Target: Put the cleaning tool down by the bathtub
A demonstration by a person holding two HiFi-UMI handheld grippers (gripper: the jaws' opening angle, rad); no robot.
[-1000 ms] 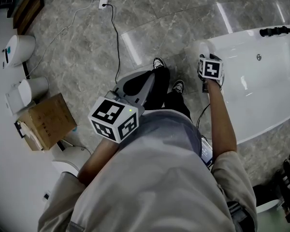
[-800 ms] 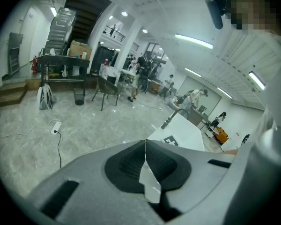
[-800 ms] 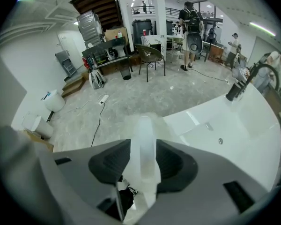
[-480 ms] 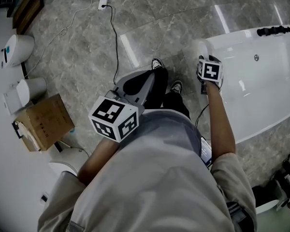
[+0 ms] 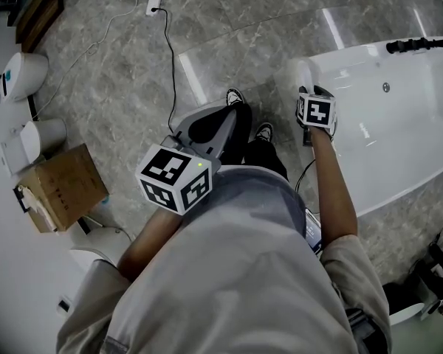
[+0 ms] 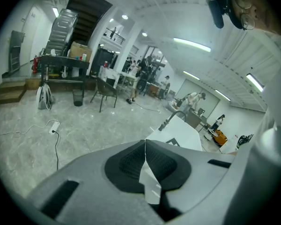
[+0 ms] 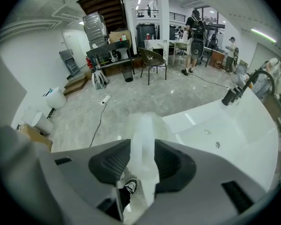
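White cleaning tool [image 7: 141,125] clamped in right gripper [image 7: 141,161] at bathtub [image 5: 340,57] rim; left gripper [image 6: 145,158] closed, empty. Could slip inside if loosened.

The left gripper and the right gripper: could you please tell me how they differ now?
On the left gripper the fingers meet on nothing; on the right gripper they clamp a white translucent plastic cleaning tool. The left gripper sits close against the person, while the right gripper reaches out beside the white bathtub. Both carry black-and-white marker cubes.
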